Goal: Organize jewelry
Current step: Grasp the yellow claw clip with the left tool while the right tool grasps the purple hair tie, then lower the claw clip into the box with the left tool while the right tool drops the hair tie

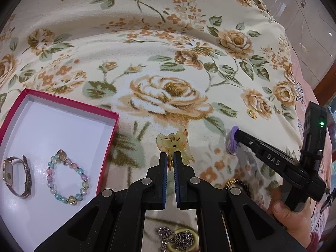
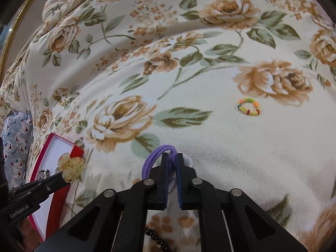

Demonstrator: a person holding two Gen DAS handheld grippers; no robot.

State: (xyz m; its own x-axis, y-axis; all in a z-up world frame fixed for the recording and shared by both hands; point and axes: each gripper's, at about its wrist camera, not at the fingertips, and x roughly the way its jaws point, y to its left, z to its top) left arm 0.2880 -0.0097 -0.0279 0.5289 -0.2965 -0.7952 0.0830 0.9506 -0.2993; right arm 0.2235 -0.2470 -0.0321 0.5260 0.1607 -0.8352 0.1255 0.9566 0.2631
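Left of the left gripper [image 1: 170, 157], which pinches a yellow hair claw [image 1: 175, 146], lies the red box [image 1: 63, 103], near that hand. Farther right, the right gripper [image 2: 172, 157] pinches a purple hair tie [image 2: 155, 155] on the blanket [image 1: 189, 63].

A cream blanket [image 1: 168, 48] printed with tan roses and green leaves spreads under everything I see, rumpled into soft folds. At my far left lies a grey cloth [image 2: 15, 138] with small panda prints.
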